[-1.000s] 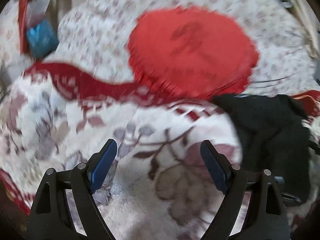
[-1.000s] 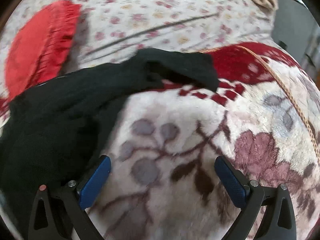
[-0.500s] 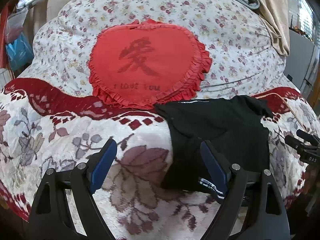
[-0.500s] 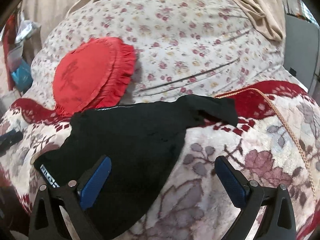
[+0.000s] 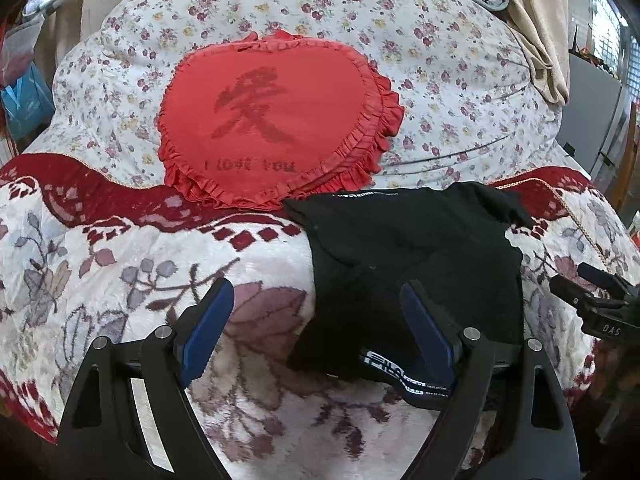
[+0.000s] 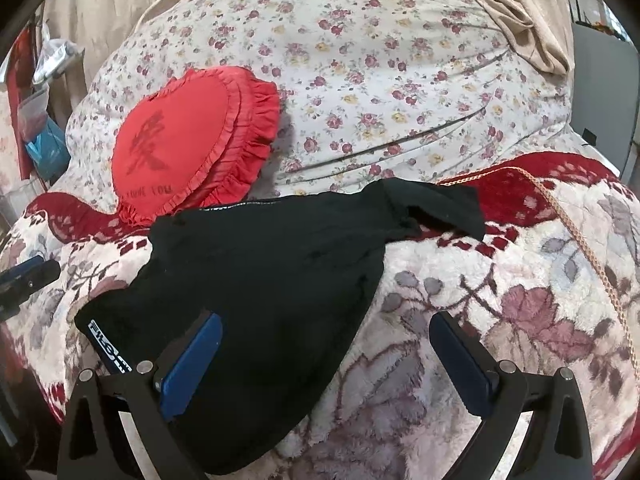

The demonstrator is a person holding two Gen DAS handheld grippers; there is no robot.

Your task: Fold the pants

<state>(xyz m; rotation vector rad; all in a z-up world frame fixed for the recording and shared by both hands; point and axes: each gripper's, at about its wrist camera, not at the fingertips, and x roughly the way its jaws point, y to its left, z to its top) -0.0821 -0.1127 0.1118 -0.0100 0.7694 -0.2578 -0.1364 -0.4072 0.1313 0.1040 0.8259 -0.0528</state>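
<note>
I see the black pants (image 6: 260, 280) lying in a loose, rumpled heap on the plush floral blanket (image 6: 500, 320), with nothing gripping them. Their far edge reaches the blanket's dark red border, and 1 flap of cloth sticks out to the right over that border. A waistband with white lettering (image 5: 404, 376) curls at the near edge, close to my left gripper.

My left gripper (image 5: 316, 326) hangs above the blanket with its jaws spread wide and nothing between them. Its right blue pad (image 5: 426, 338) sits in front of the pants' near left part, while its left pad is over bare blanket. I cannot tell whether the pad touches the cloth.

My right gripper (image 6: 324, 364) also has its jaws spread apart, holding nothing. Its left pad (image 6: 192, 364) is over the black cloth, and its right pad is over the flower pattern beside the pants.

Just behind the pants a red heart-shaped pillow (image 5: 272, 120) with a ruffled edge rests against a small-flowered quilt (image 6: 380, 80). A beige cloth (image 6: 516, 8) drapes at the upper right. In the left wrist view the other gripper shows at the right edge, and in the right wrist view the other shows at the left edge.
</note>
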